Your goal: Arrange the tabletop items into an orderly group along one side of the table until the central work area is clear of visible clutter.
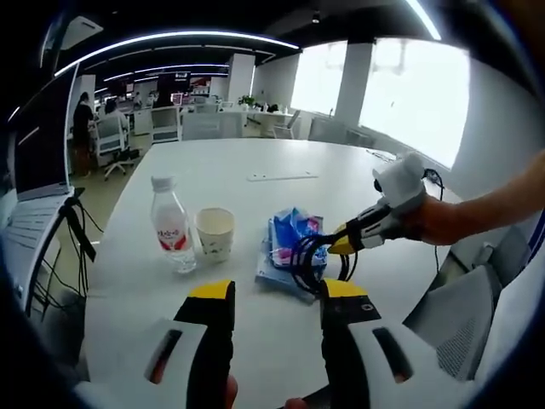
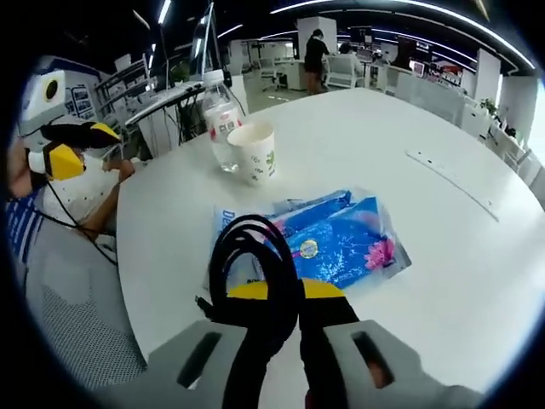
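Note:
My right gripper is shut on a coiled black cable, held just above a blue plastic packet lying on the white table. In the left gripper view the right gripper reaches in from the right with the cable hanging over the packet. A water bottle with a red label and a paper cup stand side by side left of the packet. My left gripper hovers open over the table's near edge, holding nothing.
A thin white strip lies further out on the table. Office chairs and desks stand beyond the far edge, and a monitor is at the left. A person's hand holds the right gripper.

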